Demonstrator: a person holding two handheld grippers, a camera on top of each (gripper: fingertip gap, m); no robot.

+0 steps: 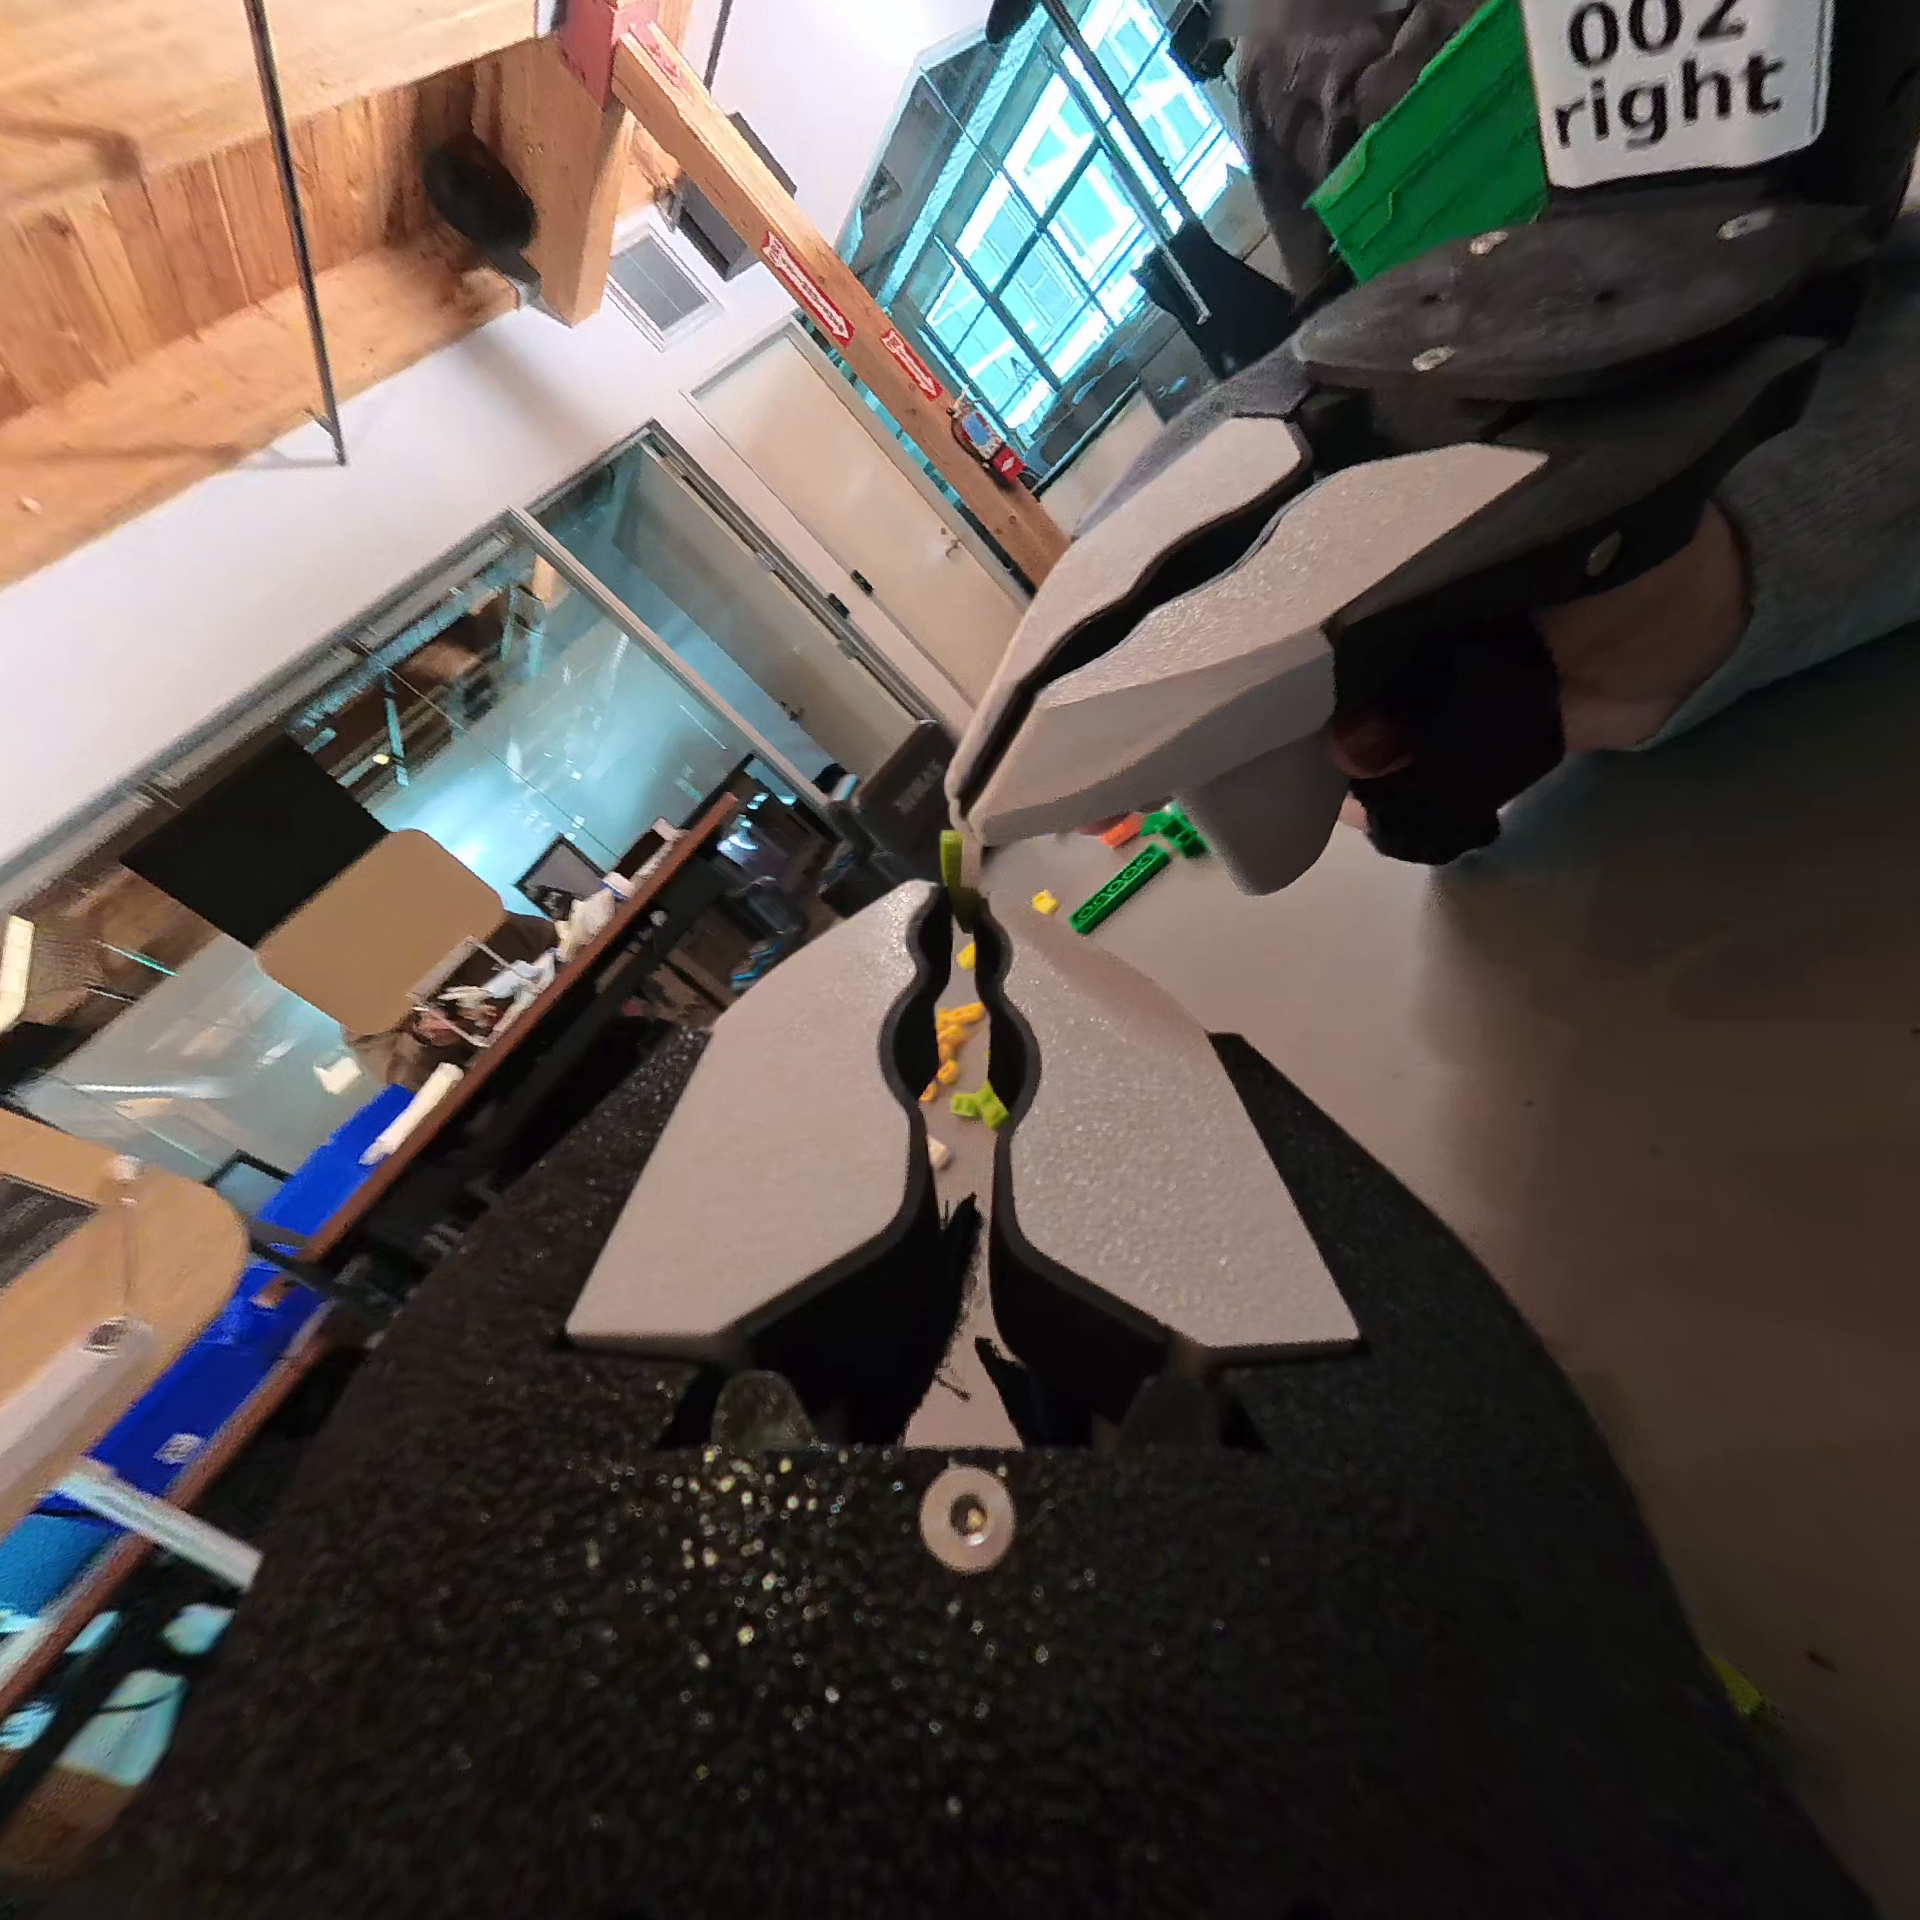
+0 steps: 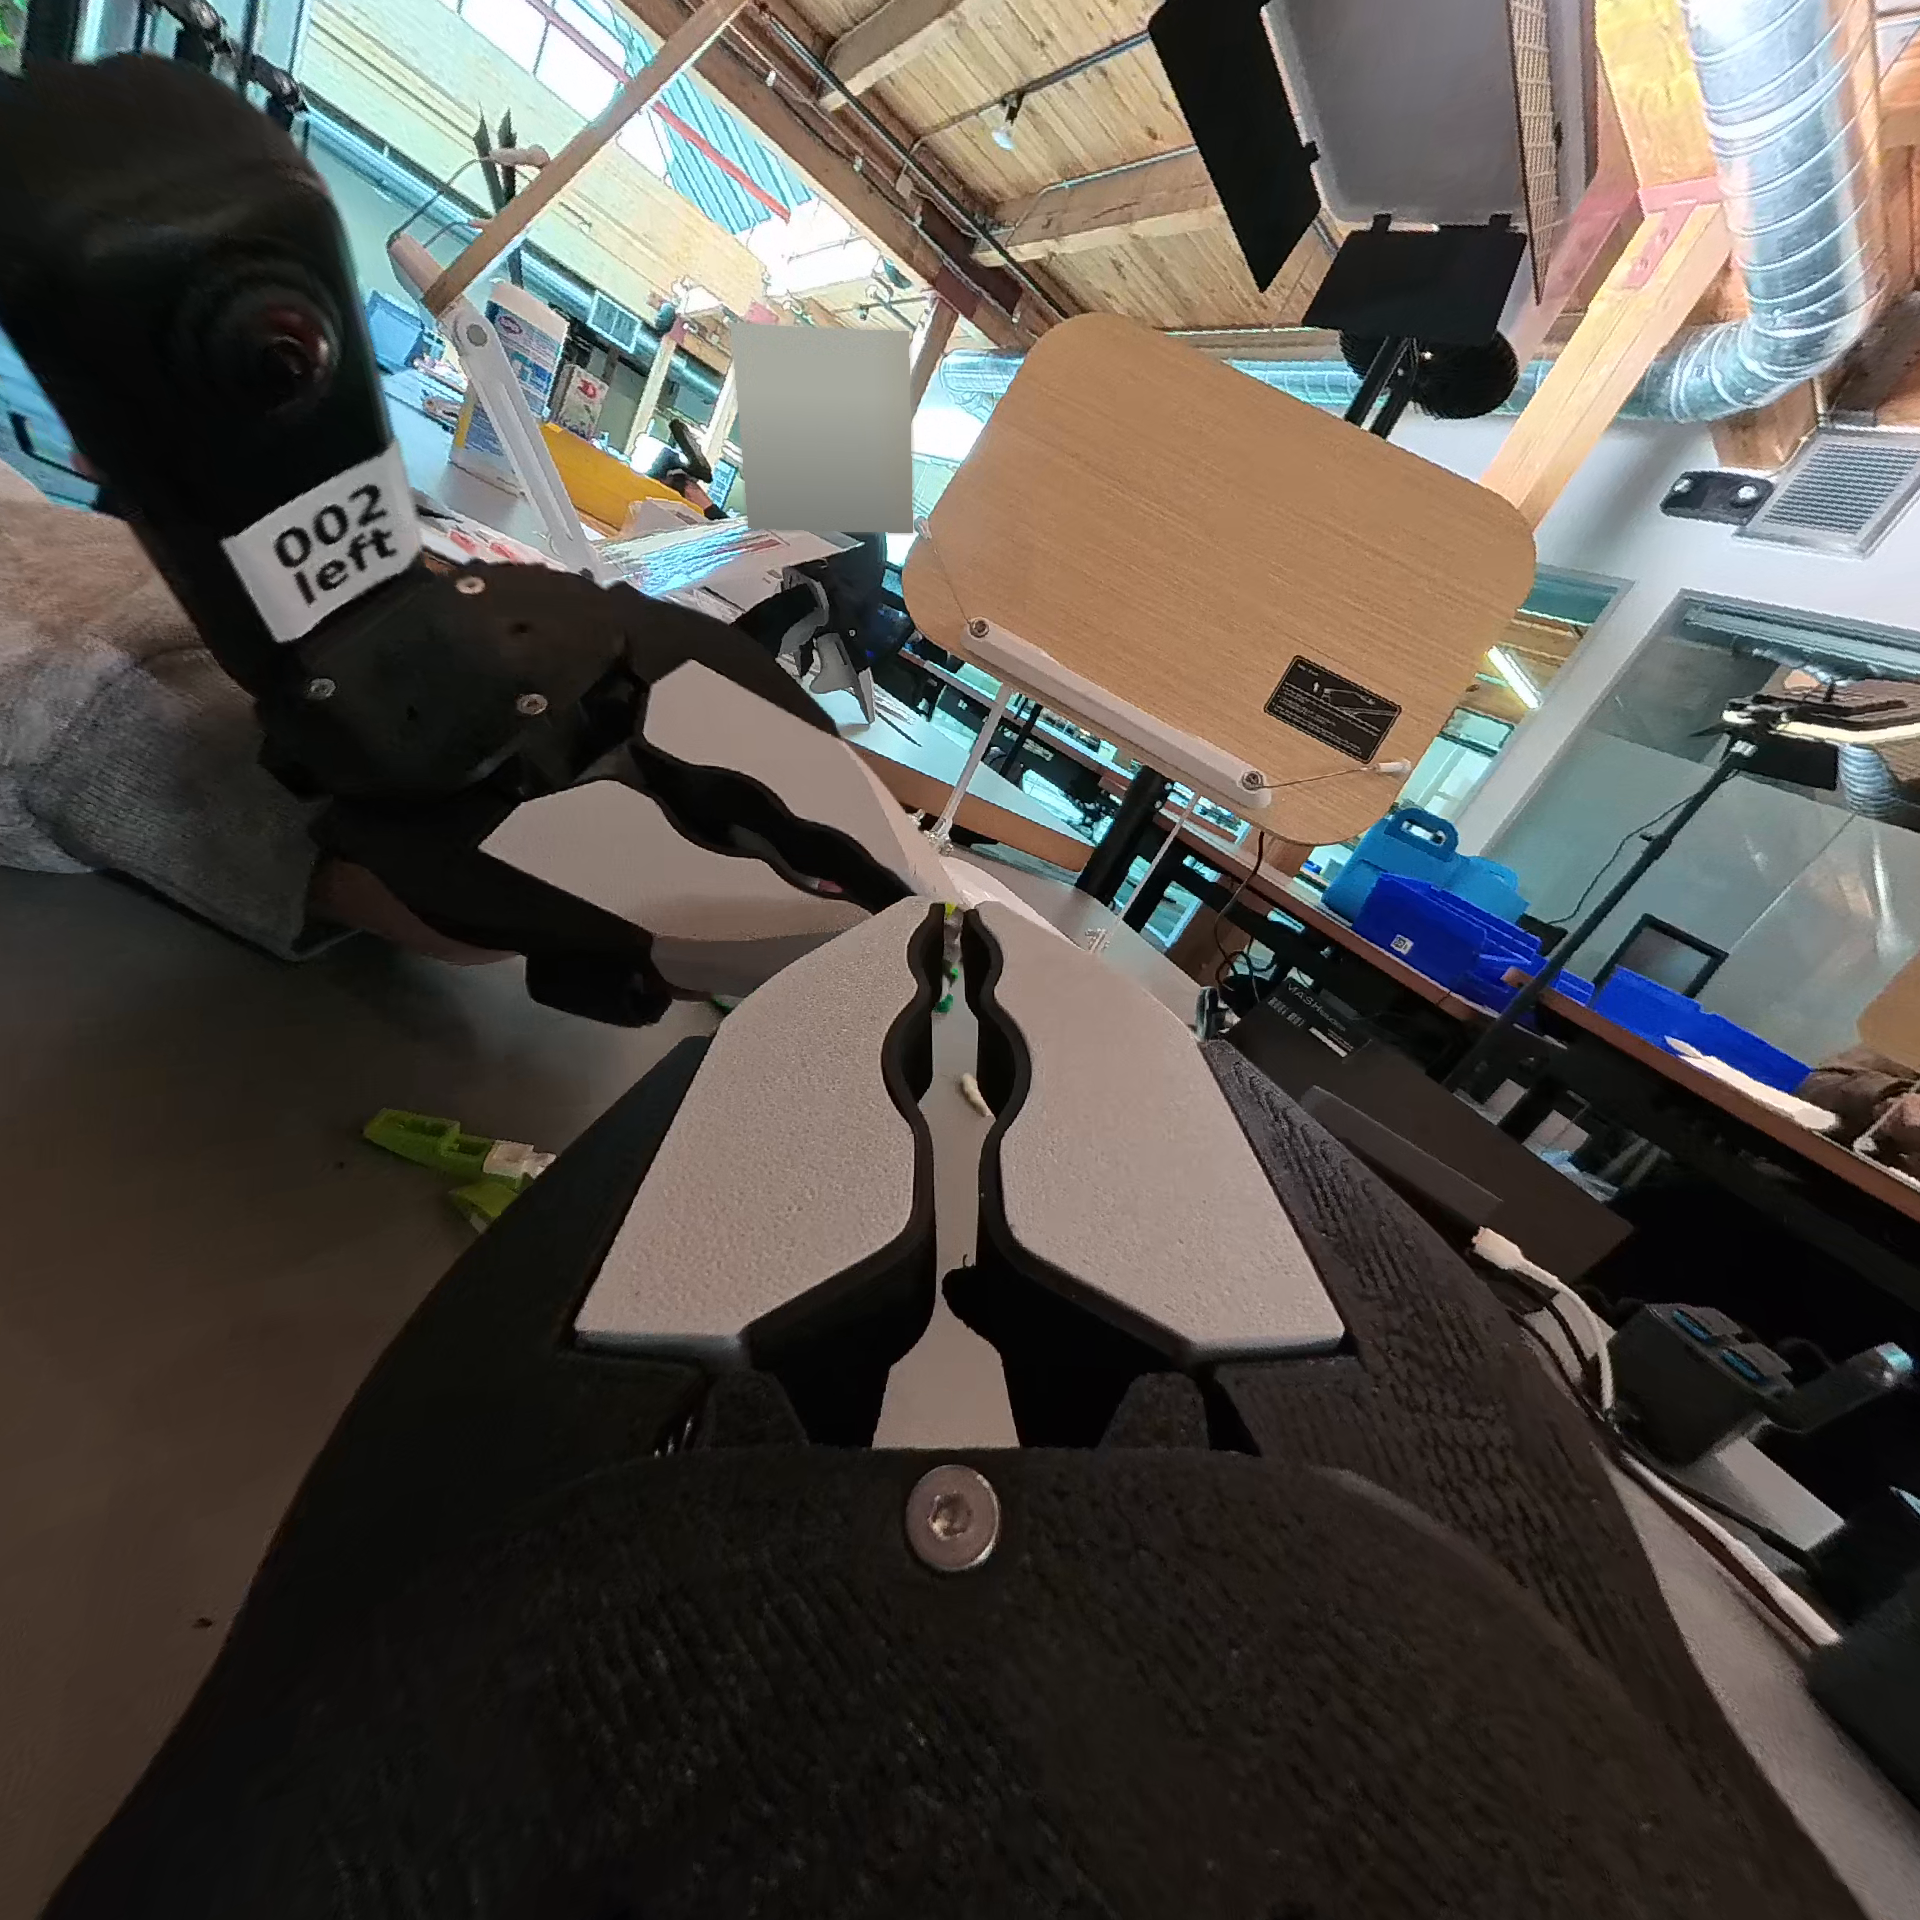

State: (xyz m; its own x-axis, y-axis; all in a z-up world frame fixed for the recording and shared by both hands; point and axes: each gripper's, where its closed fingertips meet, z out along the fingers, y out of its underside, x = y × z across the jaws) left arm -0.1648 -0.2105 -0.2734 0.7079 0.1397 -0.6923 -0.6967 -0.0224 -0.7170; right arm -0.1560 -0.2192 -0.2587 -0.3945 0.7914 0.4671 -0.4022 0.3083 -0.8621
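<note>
Here, in the left wrist view, the left tongs (image 1: 964, 906) are pinched nearly closed on a thin lime-green piece (image 1: 954, 871); the right tongs (image 1: 975, 821) nip its other end. Yellow bricks (image 1: 951, 1034) and a green plate (image 1: 1120, 902) lie on the grey desk (image 1: 1558, 1039) beyond.

In the right wrist view, the right tongs (image 2: 951, 920) are nearly closed on that piece (image 2: 948, 928), tip to tip with the left tongs (image 2: 914, 888). A lime-green brick assembly (image 2: 447, 1138) lies nearby.

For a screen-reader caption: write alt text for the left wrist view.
Two grey-fingered grippers meet tip to tip above a grey table: the left gripper, jaws nearly closed, and the right gripper from the upper right both pinch one thin lime-green piece. Small yellow bricks and a green plate lie scattered on the table beyond.
</note>
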